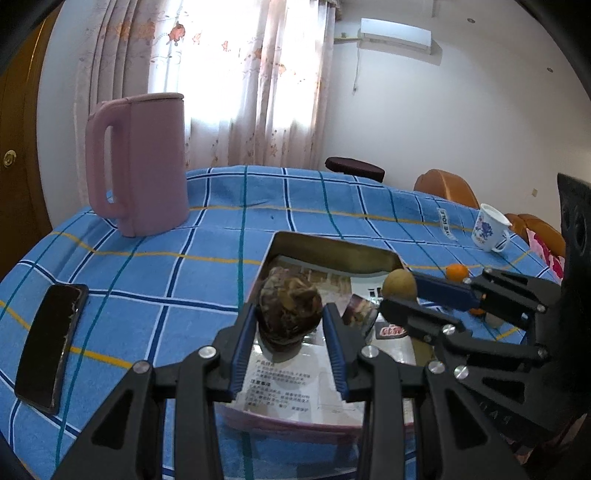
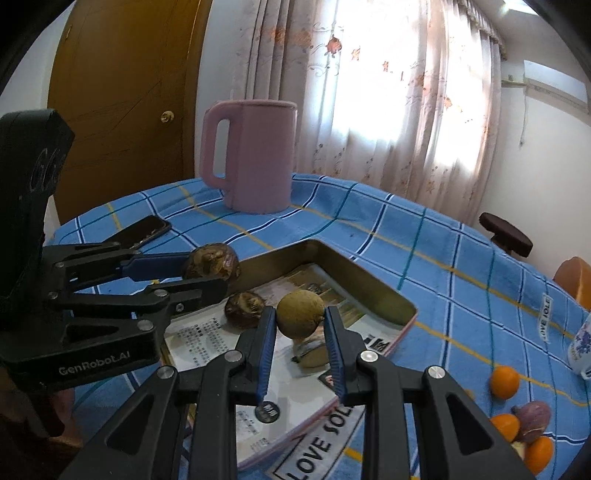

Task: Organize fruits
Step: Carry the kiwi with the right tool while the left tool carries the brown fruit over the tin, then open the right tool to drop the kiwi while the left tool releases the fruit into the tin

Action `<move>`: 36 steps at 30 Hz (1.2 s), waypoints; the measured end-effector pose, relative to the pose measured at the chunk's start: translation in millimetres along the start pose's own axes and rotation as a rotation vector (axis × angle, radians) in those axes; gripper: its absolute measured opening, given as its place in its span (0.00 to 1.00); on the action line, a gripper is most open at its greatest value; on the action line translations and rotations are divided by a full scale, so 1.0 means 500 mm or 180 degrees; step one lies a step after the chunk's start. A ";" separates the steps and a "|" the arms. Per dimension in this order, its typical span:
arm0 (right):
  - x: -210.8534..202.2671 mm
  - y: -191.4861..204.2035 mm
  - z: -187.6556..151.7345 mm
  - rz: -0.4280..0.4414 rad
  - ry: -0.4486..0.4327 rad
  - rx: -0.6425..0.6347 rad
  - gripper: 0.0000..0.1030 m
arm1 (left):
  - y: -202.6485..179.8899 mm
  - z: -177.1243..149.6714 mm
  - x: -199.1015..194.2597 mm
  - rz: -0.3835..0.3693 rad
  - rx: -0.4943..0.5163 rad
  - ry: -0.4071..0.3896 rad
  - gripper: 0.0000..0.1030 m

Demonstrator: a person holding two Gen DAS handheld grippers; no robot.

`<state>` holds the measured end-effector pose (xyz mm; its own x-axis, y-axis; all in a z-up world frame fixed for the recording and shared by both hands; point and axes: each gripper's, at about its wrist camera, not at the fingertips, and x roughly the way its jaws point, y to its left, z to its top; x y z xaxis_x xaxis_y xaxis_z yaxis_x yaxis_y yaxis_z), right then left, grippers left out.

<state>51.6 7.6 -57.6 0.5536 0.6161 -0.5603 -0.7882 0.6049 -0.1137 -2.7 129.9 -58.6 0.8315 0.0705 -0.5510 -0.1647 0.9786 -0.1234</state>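
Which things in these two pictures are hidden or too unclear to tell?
- Right wrist view: oranges at the lower right, cut by the frame edge; count unclear.
- Left wrist view: tray near part, hidden behind the left gripper.
- Both views: print on the paper too small to read.

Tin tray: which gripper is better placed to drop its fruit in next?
Close call; likely right. The right gripper holds the yellow-green fruit over the tin tray's middle; the left gripper holds its wrinkled brown fruit over the tray too, nearer its left wall.

This is a home's living or dining room. Flowered curtains [image 1: 236,74], a wall air conditioner [image 1: 395,33], a wooden door [image 2: 125,92] and a checked tablecloth [image 1: 184,258] show it.
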 end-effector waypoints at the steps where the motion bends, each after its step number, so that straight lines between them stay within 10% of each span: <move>1: 0.004 0.003 -0.002 0.0017 0.0021 -0.0013 0.27 | 0.001 -0.001 0.000 0.0007 0.0003 0.0010 0.37; 29: 0.056 0.016 -0.025 0.0273 0.0422 -0.0034 0.27 | 0.000 -0.024 0.040 0.0015 0.0075 0.0260 0.38; 36: 0.045 0.012 -0.024 0.0246 0.0343 0.0010 0.49 | -0.013 -0.017 0.017 0.0062 0.0108 0.0109 0.64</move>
<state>56.2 19.2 -80.8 0.4590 0.6033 -0.6522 -0.8264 0.5594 -0.0642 1.1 122.4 -69.3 0.8096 0.0835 -0.5810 -0.1621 0.9831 -0.0845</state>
